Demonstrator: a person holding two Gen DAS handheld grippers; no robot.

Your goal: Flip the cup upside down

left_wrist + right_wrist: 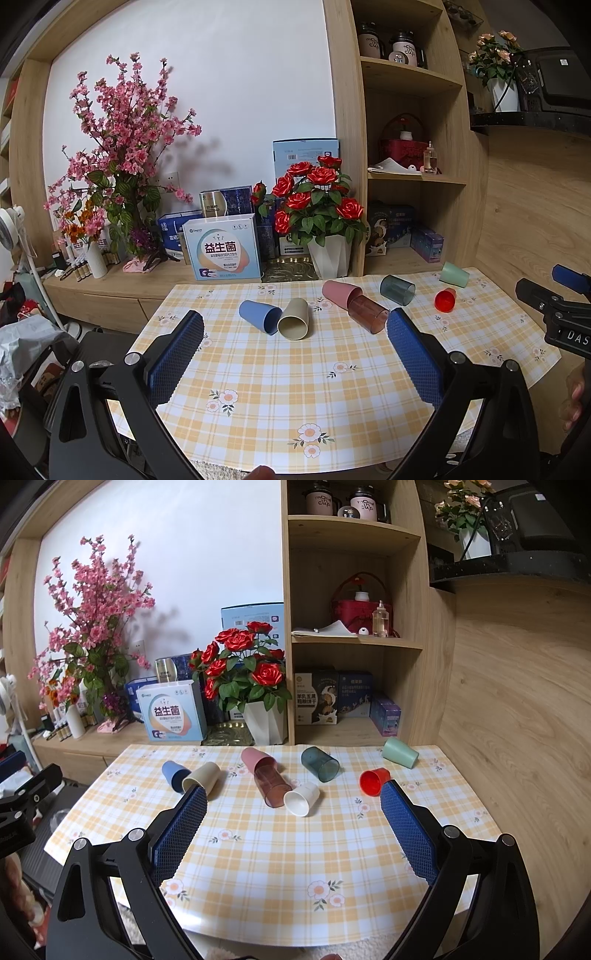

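Several cups lie on their sides on the checked tablecloth (pixel 258 849): blue (pixel 173 772), beige (pixel 201 778), pink (pixel 255 757), clear brown (pixel 271 786), white (pixel 303 798), dark teal (pixel 319 763), red (pixel 373 781) and mint green (pixel 399 752). My right gripper (pixel 293 794) is open and empty above the near table half, with the white cup ahead between its fingers. My left gripper (pixel 295 321) is open and empty, with the blue (pixel 258 316) and beige (pixel 293 319) cups ahead. The white cup is hidden in the left wrist view.
A white pot of red roses (pixel 266 722), boxes (pixel 171 712) and a pink blossom arrangement (pixel 92 627) stand on the low cabinet behind the table. A wooden shelf unit (pixel 354 635) rises at the back right. The right gripper's body (pixel 561 314) shows at the left wrist view's right edge.
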